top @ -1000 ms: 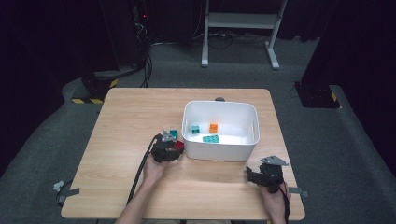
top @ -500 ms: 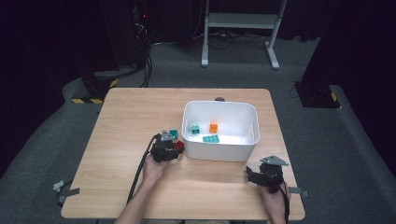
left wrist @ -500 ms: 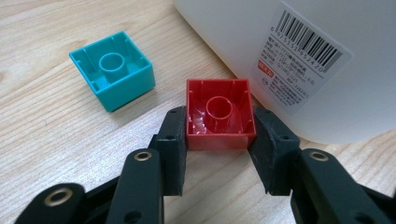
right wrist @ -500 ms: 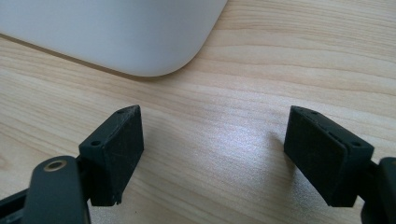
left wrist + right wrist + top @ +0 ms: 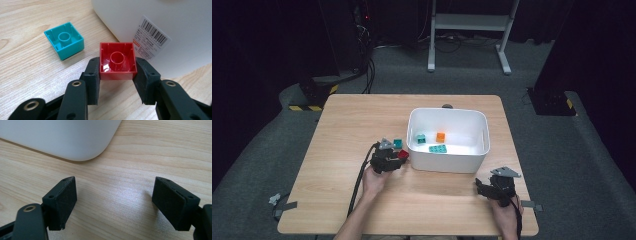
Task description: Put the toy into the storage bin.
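Left tool [image 5: 117, 75] has just closed on 1 red block [image 5: 118, 61].

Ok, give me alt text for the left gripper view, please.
The left gripper grips a red block, hollow side up, between its black jaws over a wooden table. A teal block lies beyond on the left, beside a white bin bearing a barcode label.
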